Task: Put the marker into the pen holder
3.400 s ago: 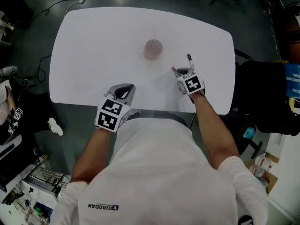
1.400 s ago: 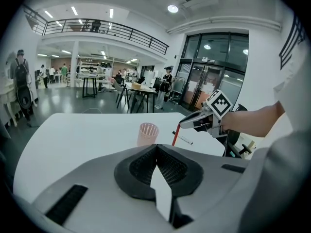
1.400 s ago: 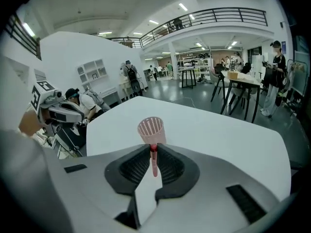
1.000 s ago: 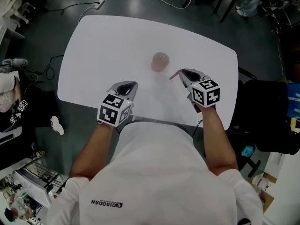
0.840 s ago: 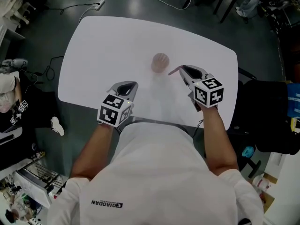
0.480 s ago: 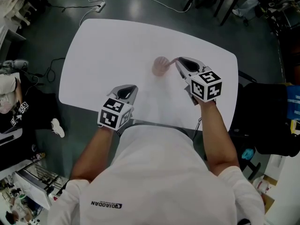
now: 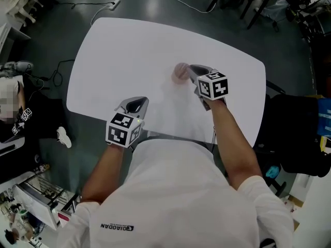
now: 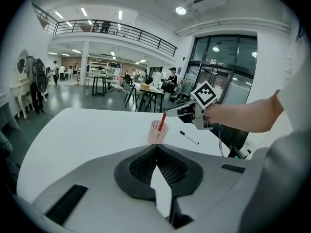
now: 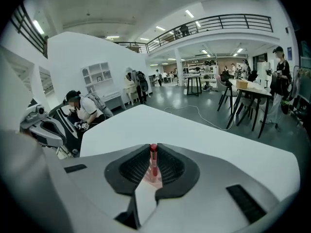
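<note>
Over the bench (image 7: 129, 50) centre, my R tool (image 7: 192, 71) pinches a slim red marker (image 9: 153, 160), tilted, lower end dipping into the pink mesh pen holder (image 7: 180, 72) just ahead. L tool (image 8: 156, 149): jaws together, nothing betw. them, near bench edge.

a white, round-cornered table (image 7: 129, 50) stands on a dark floor. a white power strip (image 7: 115, 3) lies on the floor beyond its far edge, and a black chair (image 7: 295, 128) sits just beside its right end. a white shoe (image 7: 62, 137) shows near the left side. a seated person (image 9: 80, 109) is near white shelves (image 9: 95, 77). a railed balcony (image 8: 116, 29) runs above the hall.
</note>
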A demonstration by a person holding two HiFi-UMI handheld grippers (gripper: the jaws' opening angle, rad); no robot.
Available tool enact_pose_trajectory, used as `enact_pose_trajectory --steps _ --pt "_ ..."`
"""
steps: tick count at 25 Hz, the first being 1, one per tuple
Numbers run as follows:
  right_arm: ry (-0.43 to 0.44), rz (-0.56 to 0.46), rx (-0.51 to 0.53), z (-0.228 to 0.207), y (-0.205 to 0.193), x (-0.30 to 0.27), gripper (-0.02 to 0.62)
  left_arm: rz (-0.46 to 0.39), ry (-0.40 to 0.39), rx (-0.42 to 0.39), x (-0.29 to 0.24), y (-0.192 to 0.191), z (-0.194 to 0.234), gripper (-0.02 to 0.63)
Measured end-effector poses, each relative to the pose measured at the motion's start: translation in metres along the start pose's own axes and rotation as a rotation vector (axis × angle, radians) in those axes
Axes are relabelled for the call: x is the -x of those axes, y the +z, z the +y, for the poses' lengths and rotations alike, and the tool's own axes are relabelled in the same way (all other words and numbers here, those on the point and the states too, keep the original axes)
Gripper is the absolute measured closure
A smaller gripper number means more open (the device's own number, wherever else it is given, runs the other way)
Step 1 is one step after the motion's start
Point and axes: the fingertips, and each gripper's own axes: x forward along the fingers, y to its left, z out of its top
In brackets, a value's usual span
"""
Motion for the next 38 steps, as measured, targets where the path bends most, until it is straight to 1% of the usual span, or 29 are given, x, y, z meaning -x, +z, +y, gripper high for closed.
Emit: enact_pose_trajectory --steps 4,6,13,16,20,22,23,25,27,28,31,35,38 --pt "0.015 0.058 -0.023 0.001 -0.01 -0.013 0.534 0.007 0.003 0.019 0.003 -0.008 0.001 0.58" --pt "0.009 0.079 -0.023 -0.001 -0.015 -0.017 0.532 0.009 -0.001 0.018 0.002 -0.01 -0.001 0.58" --pt "-0.039 0.096 -0.014 -0.01 -0.019 -0.021 0.521 0.0 -0.011 0.008 0.004 -0.007 -0.005 0.58" --pt "-0.056 0.082 -0.017 -0.011 -0.015 -0.019 0.52 -0.004 -0.012 0.001 0.006 -0.006 -0.006 0.58" --pt "-0.037 0.053 -0.029 -0.002 -0.018 -0.005 0.522 -0.013 -0.016 -0.01 0.01 -0.005 -0.012 0.58" --pt "-0.036 0.027 -0.032 0.004 -0.017 0.007 0.525 -0.023 -0.03 -0.007 0.012 -0.003 -0.016 0.58" --pt "-0.037 0.011 -0.034 0.007 -0.017 0.014 0.526 -0.032 -0.046 0.008 0.012 -0.002 -0.018 0.58" --pt "-0.038 -0.027 -0.045 0.015 -0.015 0.028 0.533 -0.053 -0.088 0.066 0.013 0.001 -0.019 0.58" --pt "-0.032 -0.066 -0.064 0.025 -0.014 0.043 0.541 -0.064 -0.107 0.102 0.014 0.003 -0.018 0.58" --pt "-0.028 -0.086 -0.074 0.03 -0.015 0.051 0.548 -0.064 -0.105 0.095 0.015 0.004 -0.018 0.58" --pt "-0.017 -0.139 -0.097 0.046 -0.017 0.078 0.564 -0.061 -0.104 0.033 0.016 0.008 -0.023 0.58" --pt "-0.011 -0.211 -0.116 0.067 -0.016 0.112 0.575 -0.071 -0.131 -0.024 0.018 0.014 -0.033 0.58" --pt "-0.007 -0.258 -0.149 0.081 -0.02 0.136 0.576 -0.072 -0.152 -0.075 0.02 0.016 -0.045 0.58"
